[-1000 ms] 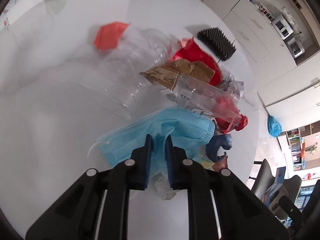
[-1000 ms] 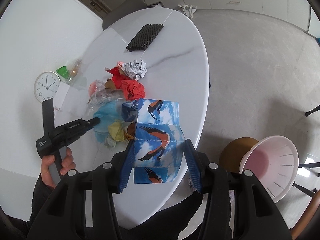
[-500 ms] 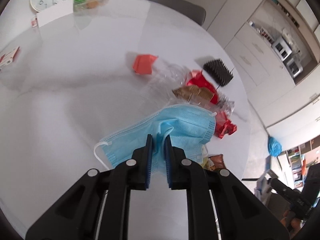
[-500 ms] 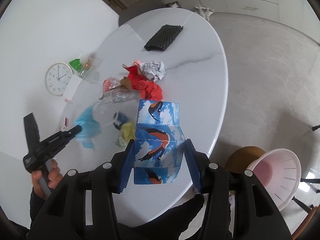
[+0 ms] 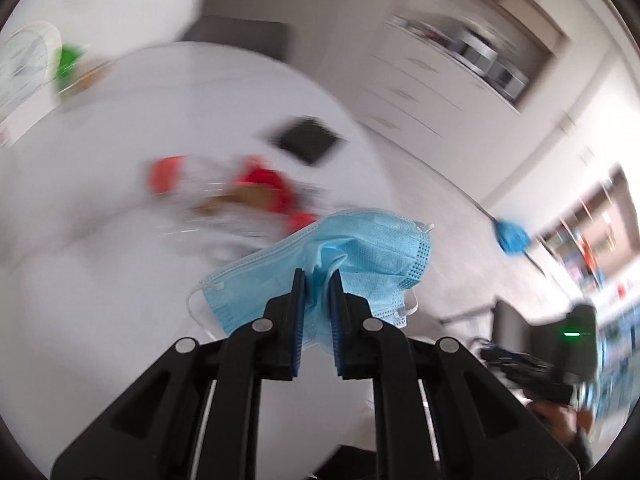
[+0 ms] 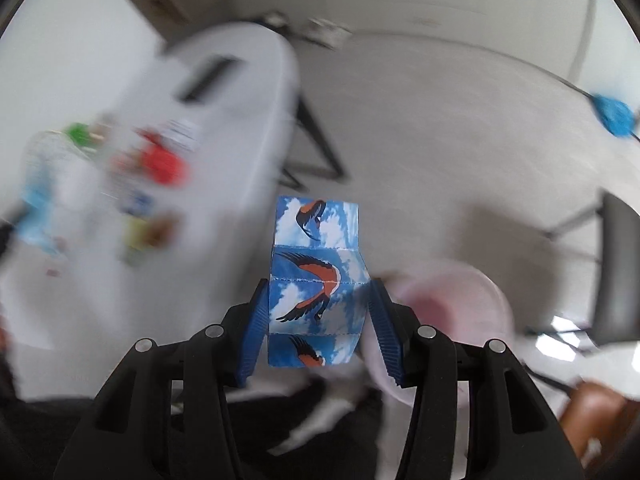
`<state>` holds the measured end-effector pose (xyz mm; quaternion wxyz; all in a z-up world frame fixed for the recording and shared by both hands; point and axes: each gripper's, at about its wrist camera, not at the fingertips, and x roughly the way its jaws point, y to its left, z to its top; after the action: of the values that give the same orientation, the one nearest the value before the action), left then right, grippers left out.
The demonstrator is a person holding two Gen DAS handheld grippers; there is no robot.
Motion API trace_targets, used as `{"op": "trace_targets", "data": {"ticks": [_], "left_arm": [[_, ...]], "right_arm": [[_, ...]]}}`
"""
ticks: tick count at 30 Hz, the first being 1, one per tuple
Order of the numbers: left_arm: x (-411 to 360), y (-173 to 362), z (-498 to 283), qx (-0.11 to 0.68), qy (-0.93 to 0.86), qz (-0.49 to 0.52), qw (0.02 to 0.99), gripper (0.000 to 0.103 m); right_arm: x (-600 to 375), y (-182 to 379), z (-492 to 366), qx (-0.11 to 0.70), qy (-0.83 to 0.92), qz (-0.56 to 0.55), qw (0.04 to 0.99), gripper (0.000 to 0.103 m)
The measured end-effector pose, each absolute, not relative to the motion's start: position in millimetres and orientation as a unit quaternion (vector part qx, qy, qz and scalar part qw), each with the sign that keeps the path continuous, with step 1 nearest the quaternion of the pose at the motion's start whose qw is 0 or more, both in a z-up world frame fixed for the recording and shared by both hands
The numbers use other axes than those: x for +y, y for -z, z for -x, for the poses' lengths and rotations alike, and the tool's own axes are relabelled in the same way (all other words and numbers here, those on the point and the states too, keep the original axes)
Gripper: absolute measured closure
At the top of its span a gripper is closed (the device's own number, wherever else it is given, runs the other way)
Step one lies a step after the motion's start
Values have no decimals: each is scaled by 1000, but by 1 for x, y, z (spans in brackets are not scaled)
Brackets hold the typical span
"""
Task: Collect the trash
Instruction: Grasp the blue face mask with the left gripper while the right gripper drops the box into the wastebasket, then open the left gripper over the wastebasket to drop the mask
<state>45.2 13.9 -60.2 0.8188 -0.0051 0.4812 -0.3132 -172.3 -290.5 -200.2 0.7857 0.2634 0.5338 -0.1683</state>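
Note:
My left gripper (image 5: 317, 276) is shut on a light blue face mask (image 5: 360, 256) and holds it in the air above the white table (image 5: 100, 280). My right gripper (image 6: 318, 292) is shut on a blue carton printed with birds (image 6: 314, 280), held over the floor beside the table (image 6: 224, 160). A pink waste bin (image 6: 452, 304) sits just right of and below the carton. Blurred trash remains on the table: red wrappers (image 5: 268, 184), a clear bottle with an orange cap (image 5: 168, 172), and a yellowish scrap (image 6: 136, 236).
A black mat (image 5: 306, 140) lies at the table's far side. A clock (image 5: 24, 60) and a green item (image 5: 68, 66) stand at the back left. A blue mop (image 6: 612, 114) lies on the floor. A chair (image 6: 616, 264) stands right of the bin.
Both views have swung right and blurred. My left gripper lifted the mask off the table and carried it rightward. My right gripper moved the carton off the table's edge toward the pink bin.

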Motion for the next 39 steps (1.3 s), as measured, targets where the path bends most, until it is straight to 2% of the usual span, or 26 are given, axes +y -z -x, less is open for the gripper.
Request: {"op": "trace_targets", "data": {"ticks": [6,7,8,9,12,15,20,21,22,26,31,35,39], "left_arm": [[-85,70,-1,490,431,-64,755,91],[-104,76,7,495,446,-82,741,91],[-122,83,15,502,462,-96,725,91],[-137,91,23,510,470,-108,712,91],[-172,109,45,521,497,-139,680,91],[-205,128,73,531,523,-168,645,91],[-254,157,118,546,550,-207,597,90],[-263,165,125,553,552,-213,587,88],[-269,171,129,558,553,-216,580,81],[-285,188,141,578,537,-219,574,38],[-291,192,144,587,523,-208,582,29],[-282,173,135,571,509,-187,616,23],[-267,145,120,535,474,-164,679,13]], "right_arm": [[-311,281,216,574,216,-296,732,52],[-314,287,220,575,218,-307,726,49],[-317,290,225,574,221,-317,722,38],[-321,289,231,569,231,-324,720,28],[-333,271,249,547,260,-327,725,16],[-347,245,277,527,302,-311,731,11],[-376,202,322,491,351,-295,740,7],[-382,194,331,483,360,-294,742,5],[-385,188,337,477,365,-294,744,4],[-402,175,352,457,369,-295,753,4],[-414,172,348,450,355,-293,765,4],[-412,167,342,449,337,-292,774,4],[-403,154,324,441,306,-281,795,4]]}}
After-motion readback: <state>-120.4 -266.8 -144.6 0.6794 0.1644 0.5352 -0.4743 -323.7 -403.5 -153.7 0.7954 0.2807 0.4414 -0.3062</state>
